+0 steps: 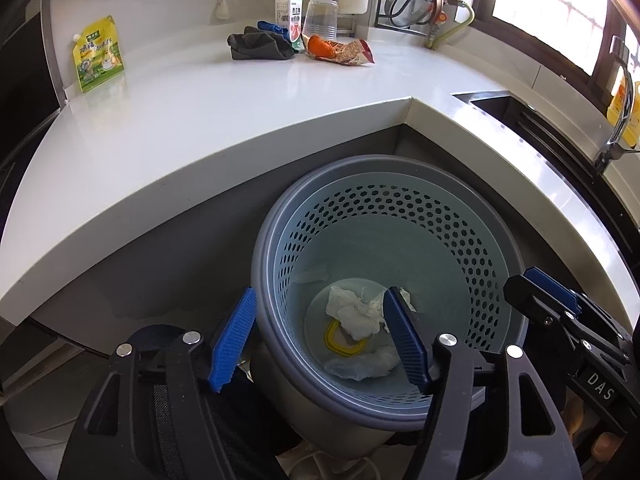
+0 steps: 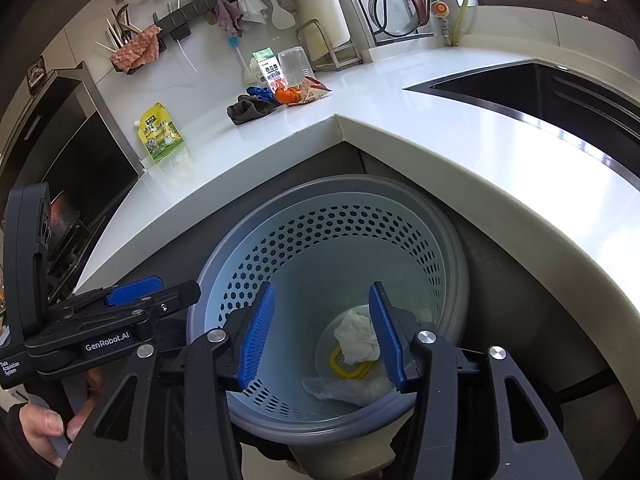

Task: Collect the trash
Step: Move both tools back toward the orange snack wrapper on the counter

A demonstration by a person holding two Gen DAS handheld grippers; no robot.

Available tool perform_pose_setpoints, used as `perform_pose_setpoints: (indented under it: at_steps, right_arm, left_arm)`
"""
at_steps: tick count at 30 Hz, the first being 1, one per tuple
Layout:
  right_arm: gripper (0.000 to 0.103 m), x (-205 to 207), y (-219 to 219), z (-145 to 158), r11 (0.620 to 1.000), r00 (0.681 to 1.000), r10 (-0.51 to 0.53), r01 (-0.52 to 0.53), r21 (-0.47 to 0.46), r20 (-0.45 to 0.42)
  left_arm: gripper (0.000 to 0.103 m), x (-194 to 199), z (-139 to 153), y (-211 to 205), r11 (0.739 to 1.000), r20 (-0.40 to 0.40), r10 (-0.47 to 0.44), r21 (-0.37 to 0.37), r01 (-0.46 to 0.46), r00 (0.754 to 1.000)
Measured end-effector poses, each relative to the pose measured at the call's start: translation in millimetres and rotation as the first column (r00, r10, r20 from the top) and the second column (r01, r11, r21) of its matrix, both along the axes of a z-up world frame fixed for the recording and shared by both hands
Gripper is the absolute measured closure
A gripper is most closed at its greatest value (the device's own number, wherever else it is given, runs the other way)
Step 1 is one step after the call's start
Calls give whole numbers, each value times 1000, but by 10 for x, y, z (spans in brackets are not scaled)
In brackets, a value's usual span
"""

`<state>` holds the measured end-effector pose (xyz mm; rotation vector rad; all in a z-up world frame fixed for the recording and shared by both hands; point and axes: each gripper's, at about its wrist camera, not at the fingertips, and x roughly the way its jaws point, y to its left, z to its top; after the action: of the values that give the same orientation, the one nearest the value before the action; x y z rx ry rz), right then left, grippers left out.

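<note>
**Both tools over the bin, nothing held**

I have both tools hanging above the grey bin (image 1: pixel 264 280), which sits on the floor in the inside corner of the white worktop (image 1: pixel 200 112). My left tool (image 1: pixel 320 340) has its blue pads spread wide, one outside the rim and one over the bin's mouth, with nothing between them. My right tool (image 2: pixel 322 336) is apart too, both pads over the opening, and empty. In the right view the left tool (image 2: pixel 156 292) shows side-on just beside it, a hand (image 2: pixel 48 424) gripping its handle.

Down in the perforated liner (image 2: pixel 340 232) lie crumpled white tissue (image 1: pixel 354 314), a yellow plastic ring (image 1: pixel 340 340) and a pale wrapper (image 2: pixel 344 390).

There is more trash up on the worktop, well apart from the tools: a green pouch (image 1: pixel 98 54) leaning against the wall, a dark cloth (image 1: pixel 260 46), a milk carton (image 1: pixel 290 12), a clear cup (image 1: pixel 320 18) upside down and an orange snack wrapper (image 1: pixel 340 50). The worktop's edge stands between the bin and that cluster. A sink (image 2: pixel 540 88) lies to the right.
</note>
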<state>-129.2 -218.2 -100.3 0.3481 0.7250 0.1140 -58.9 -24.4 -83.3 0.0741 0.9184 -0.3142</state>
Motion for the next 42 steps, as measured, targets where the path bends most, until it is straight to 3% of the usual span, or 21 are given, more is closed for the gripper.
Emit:
perform_pose_setpoints:
  at_steps: [10, 19, 25, 32, 42]
  right_arm:
    - [45, 40, 45, 67, 1000, 1000, -8, 9, -27, 19]
    - [39, 388, 62, 428, 993, 994, -21, 34, -111, 109]
    - [39, 875, 66, 762, 987, 986, 4, 22, -158, 165]
    - [39, 1604, 203, 1042, 956, 980, 73, -16, -293, 187]
    - [39, 2649, 407, 1013, 925, 977, 167, -110, -365, 130]
  left_arm:
    - [26, 70, 76, 143, 999, 33, 34, -11, -33, 999]
    - [12, 409, 472, 300, 996, 157, 87, -22, -85, 984]
    - [10, 842, 773, 429, 990, 245, 140, -23, -139, 959]
    - [8, 1452, 956, 510, 983, 308, 180, -16, -184, 934]
    - [7, 2177, 899, 518, 976, 297, 215, -23, -219, 930]
